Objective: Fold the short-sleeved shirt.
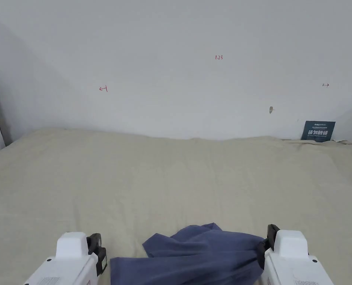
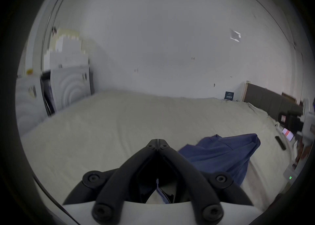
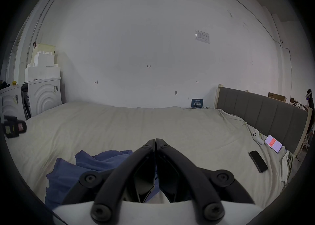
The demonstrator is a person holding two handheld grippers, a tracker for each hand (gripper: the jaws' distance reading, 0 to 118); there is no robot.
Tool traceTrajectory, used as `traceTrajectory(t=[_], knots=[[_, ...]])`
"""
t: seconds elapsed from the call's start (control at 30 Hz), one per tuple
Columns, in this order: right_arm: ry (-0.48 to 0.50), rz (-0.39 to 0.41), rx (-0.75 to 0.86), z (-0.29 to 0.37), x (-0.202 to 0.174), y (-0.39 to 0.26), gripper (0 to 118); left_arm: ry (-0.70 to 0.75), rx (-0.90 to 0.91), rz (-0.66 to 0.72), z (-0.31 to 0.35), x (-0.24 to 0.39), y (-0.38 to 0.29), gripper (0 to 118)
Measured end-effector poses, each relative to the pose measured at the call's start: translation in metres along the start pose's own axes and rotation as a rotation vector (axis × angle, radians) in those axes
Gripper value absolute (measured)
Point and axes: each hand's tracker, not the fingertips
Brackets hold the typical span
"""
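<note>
Beige bedsheet (image 1: 171, 185) covers a wide bed against a white wall (image 1: 171, 55). On its near part lies the blue short-sleeved shirt (image 1: 197, 256), crumpled and bunched, its long axis running left to right across the head view between the two grippers. The left gripper (image 2: 158, 141) has its jaws pressed together at the tips; a thin blue strip shows deep between them, but whether they pinch cloth I cannot tell. The right gripper (image 3: 155, 141) also has its jaws pressed together, the shirt lying to its left and beneath it. Beyond the shirt the sheet stretches open to the wall. A grey headboard (image 3: 262, 109) bounds the right side, with two phones (image 3: 258, 161) near it, well apart from the shirt.
</note>
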Motion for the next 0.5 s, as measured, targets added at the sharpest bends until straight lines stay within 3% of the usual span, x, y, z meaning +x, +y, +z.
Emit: traceTrajectory(t=[0.37, 0.43, 0.5], knots=[[-0.010, 0.016, -0.024, -0.004, 0.004, -0.004, 0, -0.017, -0.403, 0.099, -0.111, -0.018, -0.025, 0], [-0.009, 0.022, -0.034, -0.004, 0.004, -0.006, 0, -0.013, -0.444, 0.076, -0.127, -0.015, -0.030, 10], [-0.010, 0.025, -0.040, -0.006, 0.005, -0.009, 0, -0.022, -0.471, 0.045, -0.141, -0.012, -0.034, 30]])
